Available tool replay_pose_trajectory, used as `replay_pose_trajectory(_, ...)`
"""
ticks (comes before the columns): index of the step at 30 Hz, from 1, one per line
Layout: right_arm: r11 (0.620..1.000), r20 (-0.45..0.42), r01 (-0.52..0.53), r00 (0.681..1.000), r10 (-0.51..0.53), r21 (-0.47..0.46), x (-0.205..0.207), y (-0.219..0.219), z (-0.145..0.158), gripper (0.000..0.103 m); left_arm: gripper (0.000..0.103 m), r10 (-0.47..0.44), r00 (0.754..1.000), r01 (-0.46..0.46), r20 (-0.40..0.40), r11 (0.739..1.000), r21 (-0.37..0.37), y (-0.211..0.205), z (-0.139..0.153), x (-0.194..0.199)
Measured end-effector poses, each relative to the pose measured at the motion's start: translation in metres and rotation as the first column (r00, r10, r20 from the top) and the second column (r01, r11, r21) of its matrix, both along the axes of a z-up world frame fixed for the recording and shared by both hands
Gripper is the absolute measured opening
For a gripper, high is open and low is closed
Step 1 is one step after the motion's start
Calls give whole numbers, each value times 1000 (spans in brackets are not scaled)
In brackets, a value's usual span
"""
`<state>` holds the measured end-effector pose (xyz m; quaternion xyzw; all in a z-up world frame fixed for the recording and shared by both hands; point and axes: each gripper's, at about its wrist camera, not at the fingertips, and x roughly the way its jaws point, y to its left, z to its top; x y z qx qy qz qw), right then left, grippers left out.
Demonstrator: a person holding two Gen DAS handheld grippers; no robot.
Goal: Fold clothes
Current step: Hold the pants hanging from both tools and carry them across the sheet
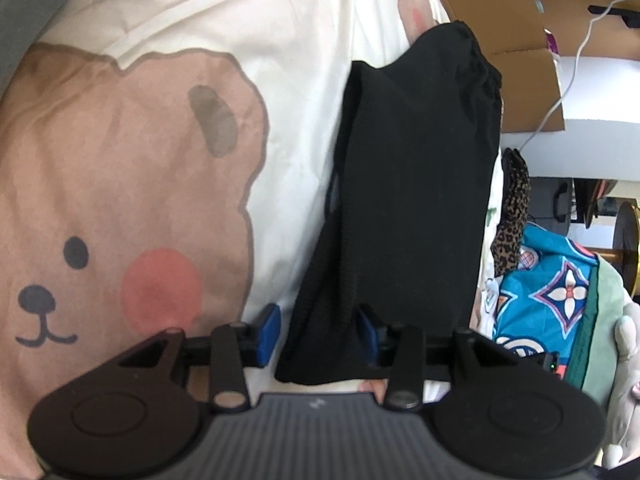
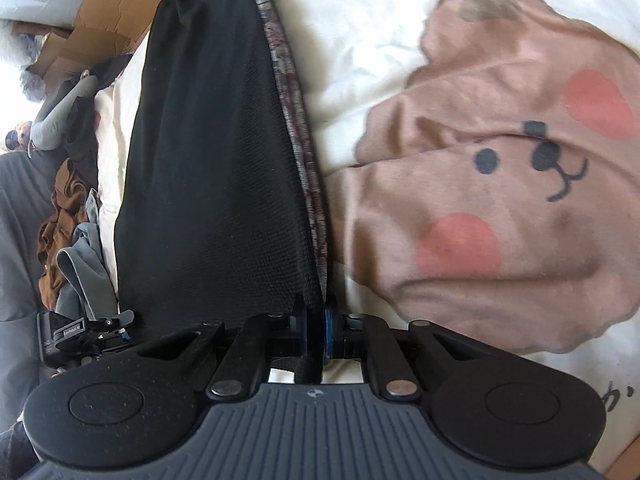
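R wrist – claw pinching black knit garment

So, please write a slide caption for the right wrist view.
Right gripper pinches the black garment edge above bear-print bedding.

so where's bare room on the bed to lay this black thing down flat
The bear-print cover beside the black garment lies bare: the cream strip along it and the brown bear face beyond. The far side is crowded: a leopard-print item, blue patterned fabric, cardboard, and a brown and grey clothes pile.
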<state>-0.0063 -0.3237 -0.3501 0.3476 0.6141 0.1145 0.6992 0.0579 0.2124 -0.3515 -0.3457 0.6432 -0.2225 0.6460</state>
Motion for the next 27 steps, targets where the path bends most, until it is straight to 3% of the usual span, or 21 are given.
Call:
replay_pose_trajectory(5,999,-18,15,1000,-15,34,-2,-4,-4,6,49,0,1000,0,0,999,-33,-4,-2,0)
replay_pose_trajectory(10,998,-33,36,999,-34,53,1,2,-12,14,45,-33,999,31,-25,997,-77,-4,-9,0)
replay_pose_trajectory(11,997,-35,43,999,-41,59,1,2,-14,15,43,-42,999,39,-31,996,-77,-6,-11,1)
replay_pose_trajectory(13,995,-34,57,998,-54,76,0,2,-18,16,19,-60,997,57,-45,996,-65,-8,-14,2)
replay_pose_trajectory(14,994,-33,62,998,-59,85,0,2,-20,17,17,-65,996,62,-53,996,-59,-8,-15,2)
replay_pose_trajectory(17,992,-32,66,997,-63,109,0,2,-22,16,17,-65,996,61,-67,996,-66,-1,-16,0)
replay_pose_trajectory(19,991,-28,59,998,-56,123,0,3,-21,5,16,-67,995,63,-71,996,-67,2,-15,0)
replay_pose_trajectory(23,986,-17,48,999,-46,158,-4,-5,-19,5,13,-67,996,63,-58,996,-70,4,-11,3)
replay_pose_trajectory(27,985,-26,59,998,-56,163,-5,-10,-23,9,20,-69,995,65,-67,996,-62,2,-12,5)
